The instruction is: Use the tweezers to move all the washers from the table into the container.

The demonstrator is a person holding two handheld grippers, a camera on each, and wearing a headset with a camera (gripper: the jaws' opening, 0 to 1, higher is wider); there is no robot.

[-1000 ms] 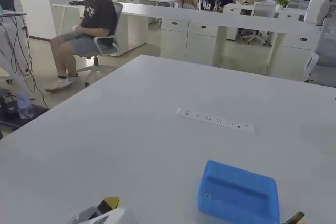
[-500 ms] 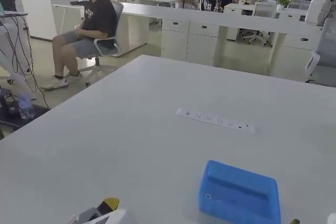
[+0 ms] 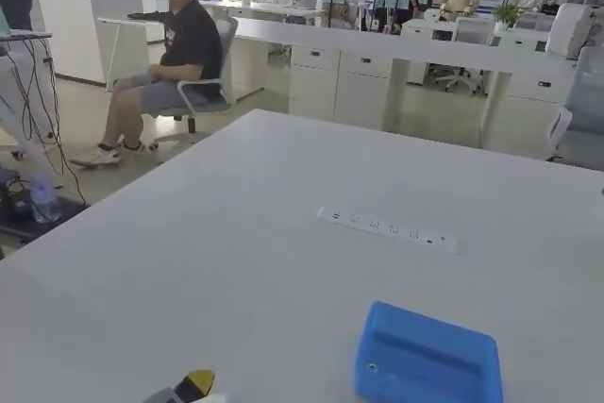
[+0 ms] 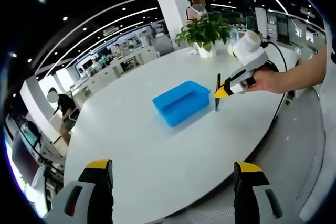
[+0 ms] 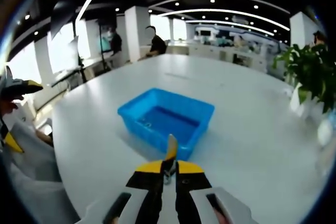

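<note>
The blue container (image 3: 427,361) stands on the white table (image 3: 236,261), low and right of centre in the head view. A small ring-like thing (image 3: 372,366) lies in its near left corner. My left gripper (image 4: 173,169) is open, jaws wide apart with nothing between them, and the container (image 4: 181,102) is ahead of it. Its yellow tip (image 3: 196,384) peeks in at the head view's bottom edge. My right gripper (image 5: 169,167) is shut on the tweezers (image 5: 171,148), which point at the container (image 5: 167,118) just ahead. From the left gripper view, the tweezers (image 4: 217,92) hang point-down beside the container.
A white power strip (image 3: 387,228) lies on the table beyond the container. A potted plant (image 4: 206,31) stands at the table's far end. A person sits on a chair (image 3: 175,54) past the table's left side. Desks and more people fill the background.
The head camera has tilted up a little, so the table and container sit lower in the picture. The tweezers' tip at the bottom right edge has slipped out of the head view.
</note>
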